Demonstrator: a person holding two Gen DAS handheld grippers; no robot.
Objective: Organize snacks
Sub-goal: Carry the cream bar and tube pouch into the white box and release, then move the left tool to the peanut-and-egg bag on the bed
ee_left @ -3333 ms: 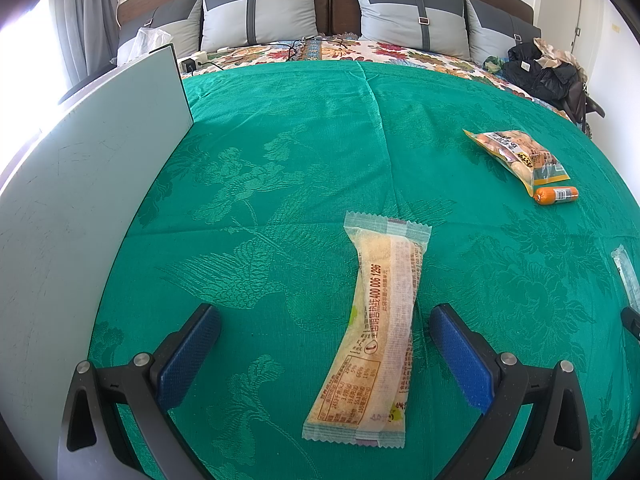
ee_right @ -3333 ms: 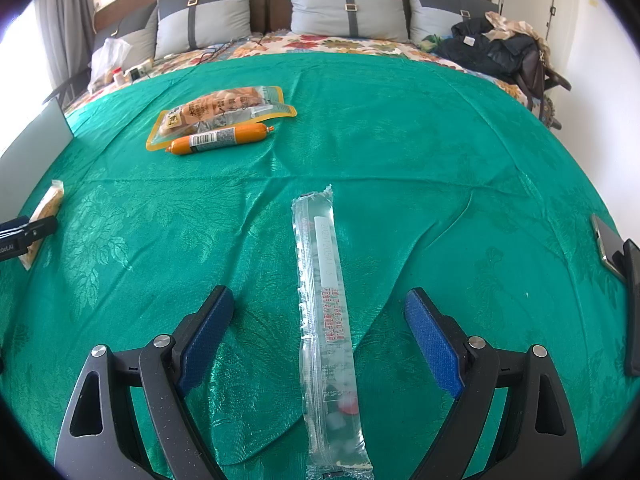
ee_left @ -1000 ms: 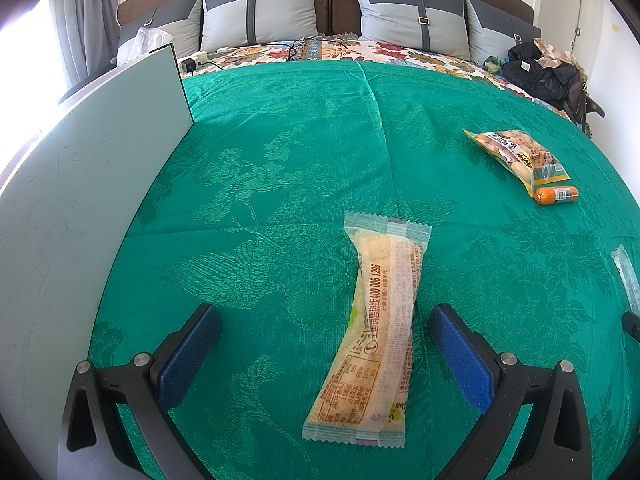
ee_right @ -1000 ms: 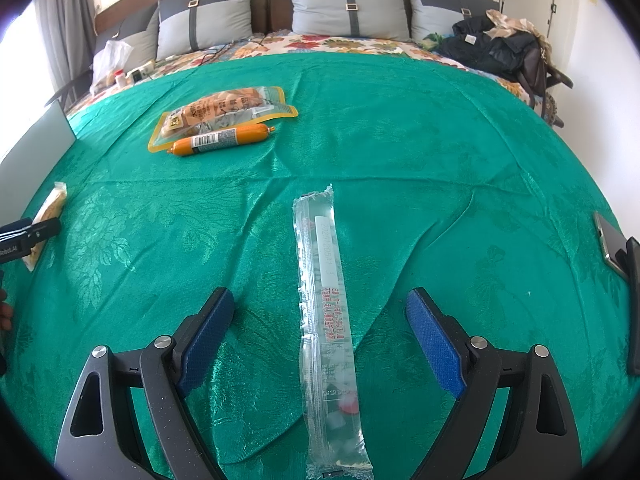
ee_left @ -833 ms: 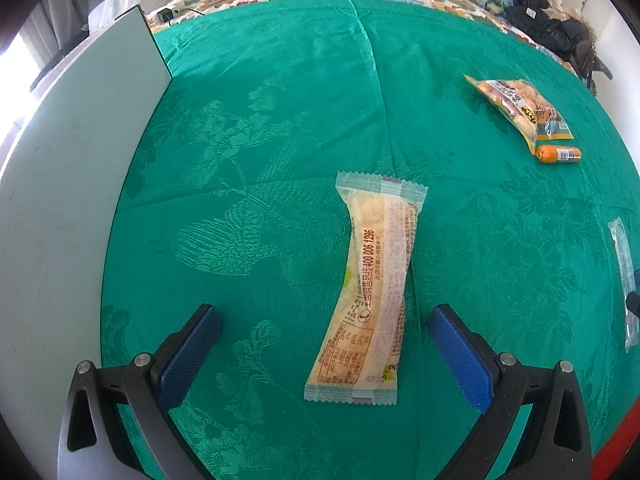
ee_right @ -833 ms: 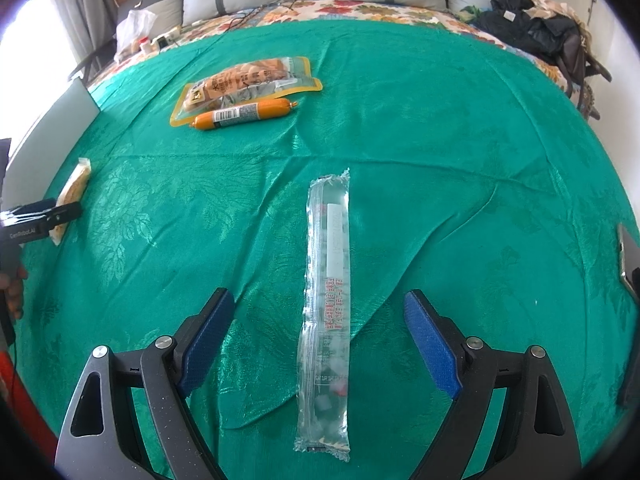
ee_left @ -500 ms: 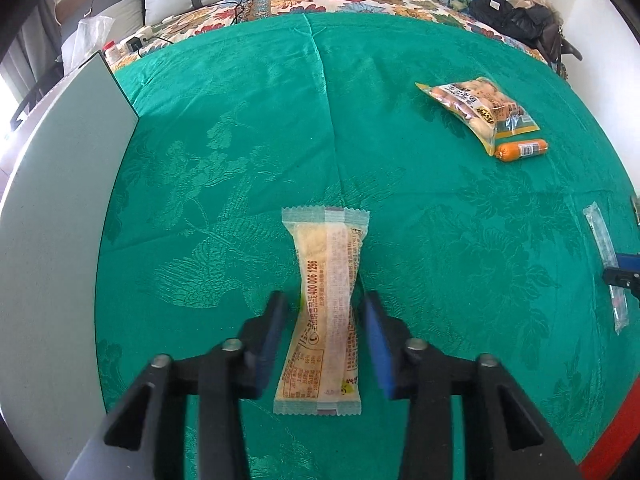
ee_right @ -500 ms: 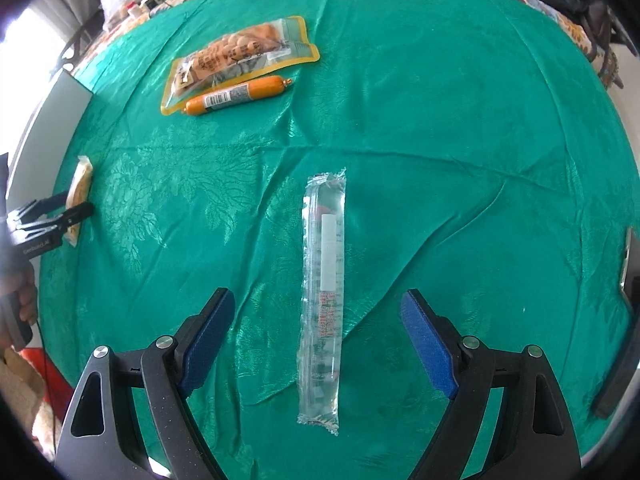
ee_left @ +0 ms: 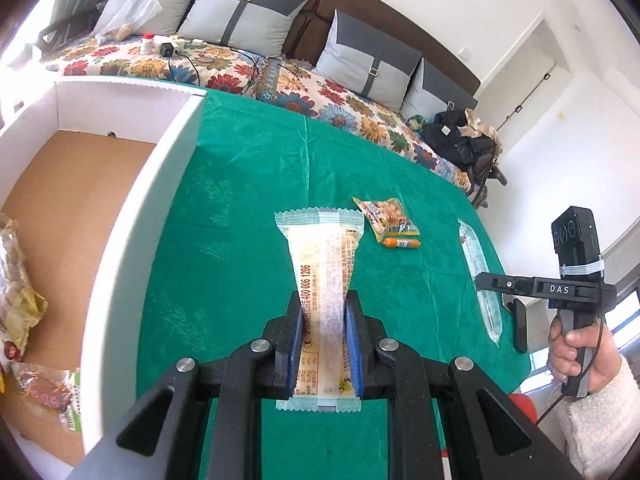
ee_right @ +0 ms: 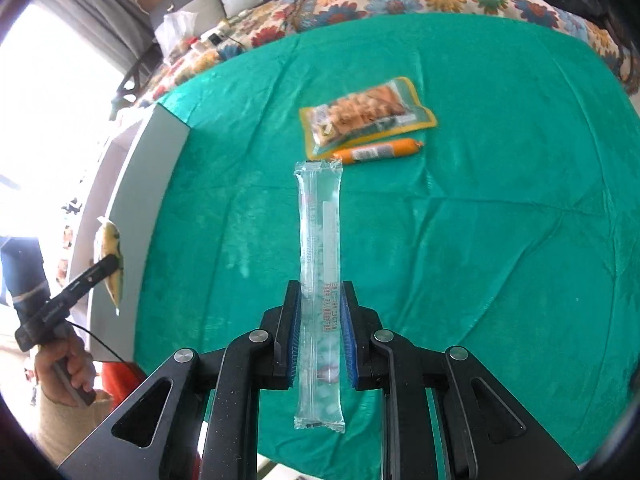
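Note:
My left gripper (ee_left: 322, 312) is shut on a long pale snack bar (ee_left: 323, 264) and holds it in the air above the green cloth (ee_left: 240, 240), just right of the white cardboard box (ee_left: 132, 216). My right gripper (ee_right: 321, 298) is shut on a long clear packet (ee_right: 320, 224) and holds it lifted too. The right gripper (ee_left: 486, 280) with its clear packet (ee_left: 480, 276) also shows in the left wrist view. A yellow-edged nut bag (ee_right: 366, 118) and an orange sausage (ee_right: 378, 152) lie on the cloth.
The box holds several wrapped snacks (ee_left: 16, 304) at its near end. A dark phone (ee_left: 519, 324) lies at the cloth's right edge. Grey pillows (ee_left: 248, 12) and a black bag (ee_left: 460, 140) sit on the floral bed behind.
Both grippers have shut on their packets and lifted them off the cloth. The left has swung up by the box, so its inside now shows.

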